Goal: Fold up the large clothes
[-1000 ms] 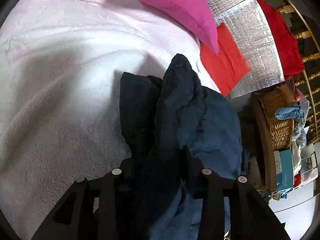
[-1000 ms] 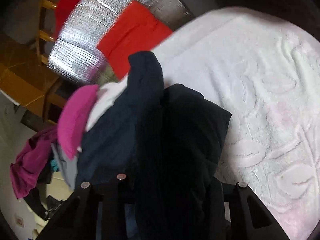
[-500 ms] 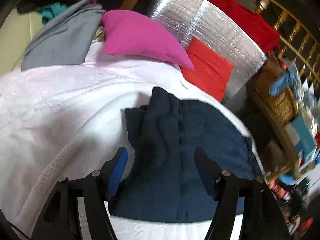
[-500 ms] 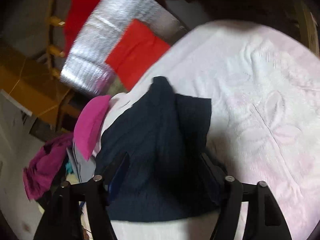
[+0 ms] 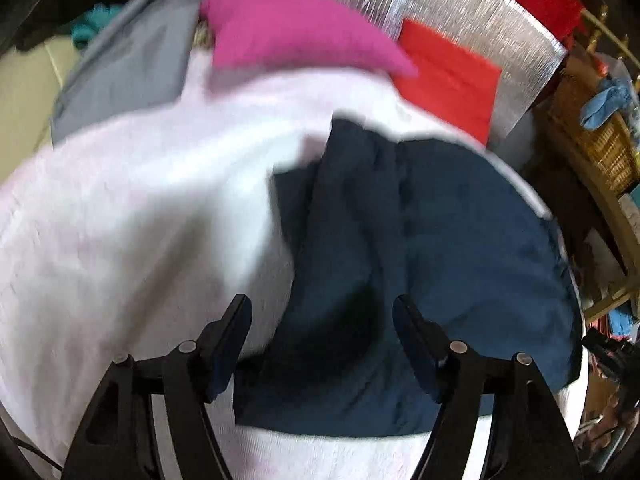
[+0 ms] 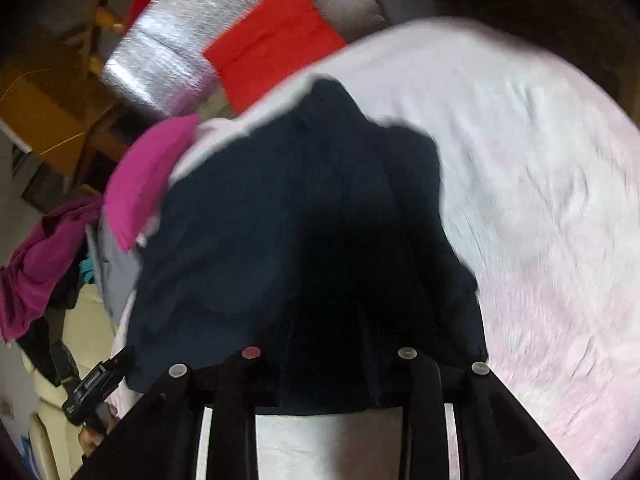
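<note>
A dark navy garment (image 5: 432,264) lies spread in a rough folded block on the pale pink-white bedspread (image 5: 132,216). My left gripper (image 5: 320,314) hovers over its near left part with the jaws wide and still opening; the blue-padded fingers (image 5: 234,328) touch no cloth. In the right wrist view the same garment (image 6: 248,240) fills the middle. My right gripper (image 6: 328,320) is above its near edge with the jaws closing. Its black fingertips are lost against the dark fabric, so I cannot see whether cloth is pinched.
A magenta pillow (image 5: 296,36) and a grey garment (image 5: 124,72) lie at the bed's far side. Beyond it are a red cloth (image 5: 448,80) on a silver padded panel (image 5: 472,12), and a wicker basket (image 5: 600,148) to the right. Purple clothing (image 6: 36,264) hangs off to the left.
Both grippers let go of the navy garment, which hung bunched from them a second ago and now lies flat. Both pulled up and back. The right jaws have narrowed since half a second ago.
</note>
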Action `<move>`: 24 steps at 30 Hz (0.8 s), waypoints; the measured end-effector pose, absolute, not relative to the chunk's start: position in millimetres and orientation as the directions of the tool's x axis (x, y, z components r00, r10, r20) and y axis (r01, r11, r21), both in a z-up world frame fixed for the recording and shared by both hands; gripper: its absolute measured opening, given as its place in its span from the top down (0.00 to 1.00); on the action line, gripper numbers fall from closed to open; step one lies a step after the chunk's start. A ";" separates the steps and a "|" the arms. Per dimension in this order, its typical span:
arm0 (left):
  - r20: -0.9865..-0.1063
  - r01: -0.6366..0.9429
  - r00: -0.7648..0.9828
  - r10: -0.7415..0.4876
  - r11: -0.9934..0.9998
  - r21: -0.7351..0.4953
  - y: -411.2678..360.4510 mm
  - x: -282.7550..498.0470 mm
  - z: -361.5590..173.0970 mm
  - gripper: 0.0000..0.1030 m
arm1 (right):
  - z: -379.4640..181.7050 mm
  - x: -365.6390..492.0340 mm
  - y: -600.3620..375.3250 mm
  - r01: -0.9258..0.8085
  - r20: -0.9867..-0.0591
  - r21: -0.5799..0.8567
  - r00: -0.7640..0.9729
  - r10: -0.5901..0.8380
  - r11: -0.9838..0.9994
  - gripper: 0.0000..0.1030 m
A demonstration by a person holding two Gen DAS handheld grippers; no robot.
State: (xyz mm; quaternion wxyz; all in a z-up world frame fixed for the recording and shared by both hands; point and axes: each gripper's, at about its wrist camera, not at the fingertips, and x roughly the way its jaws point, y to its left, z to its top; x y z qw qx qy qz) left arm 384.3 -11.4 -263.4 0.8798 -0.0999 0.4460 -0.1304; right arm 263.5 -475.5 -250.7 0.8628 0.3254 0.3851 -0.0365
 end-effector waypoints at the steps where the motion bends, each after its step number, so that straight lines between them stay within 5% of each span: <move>1: -0.732 0.150 0.597 -0.328 0.942 -0.300 -14.3 387.7 -254.8 0.28 | -240.7 270.2 -477.8 0.304 -0.675 0.538 0.714 0.186 0.786 0.68; 3: -0.708 0.163 0.620 -0.338 0.938 -0.305 -24.2 400.0 -245.3 0.27 | -226.4 293.5 -485.3 0.294 -0.659 0.548 0.729 0.187 0.783 0.64; 6: -0.724 0.170 0.596 -0.347 0.936 -0.309 -43.2 423.4 -252.6 0.27 | -222.0 336.2 -492.4 0.319 -0.663 0.540 0.732 0.160 0.779 0.40; 14: -0.814 0.142 0.534 -0.229 0.973 -0.181 -85.9 457.7 -282.8 0.27 | -269.6 450.3 -504.6 0.433 -0.762 0.467 0.639 0.103 0.771 0.45; 16: -0.821 0.162 0.528 -0.218 0.975 -0.155 -90.2 460.2 -286.3 0.26 | -288.6 459.1 -514.6 0.460 -0.789 0.461 0.605 0.112 0.759 0.56; 24: -0.786 0.122 0.580 -0.212 0.977 -0.174 -72.4 454.7 -259.1 0.26 | -235.3 454.9 -458.7 0.254 -0.688 0.488 0.701 0.189 0.835 0.55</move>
